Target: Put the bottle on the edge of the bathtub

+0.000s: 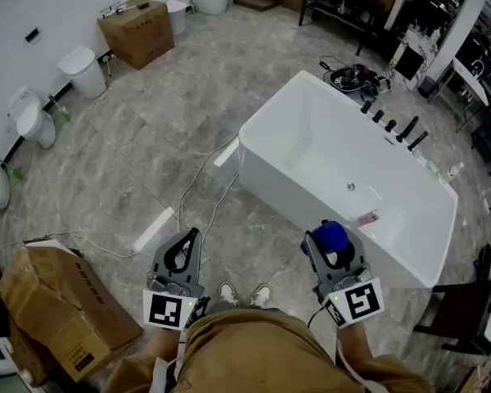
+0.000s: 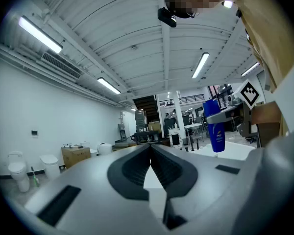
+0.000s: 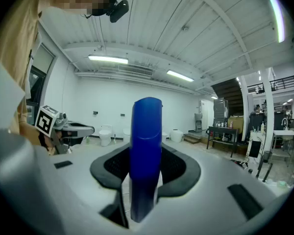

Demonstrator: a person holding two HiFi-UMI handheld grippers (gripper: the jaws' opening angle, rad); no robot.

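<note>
A blue bottle (image 3: 146, 151) stands upright between the jaws of my right gripper (image 3: 146, 177), which is shut on it. In the head view the bottle's blue cap (image 1: 331, 236) shows above the right gripper (image 1: 334, 250), just short of the near wall of the white bathtub (image 1: 344, 219). My left gripper (image 1: 182, 252) is held level to the left of it, jaws closed together with nothing between them. From the left gripper view the bottle (image 2: 215, 126) shows at the right, hanging in the other gripper.
Black taps (image 1: 393, 125) stand on the tub's far rim. A white cable (image 1: 198, 188) trails over the marble floor. Cardboard boxes (image 1: 57, 305) sit at my left, another box (image 1: 136, 29) and toilets (image 1: 34, 119) along the wall. A dark chair (image 1: 466, 313) stands at the right.
</note>
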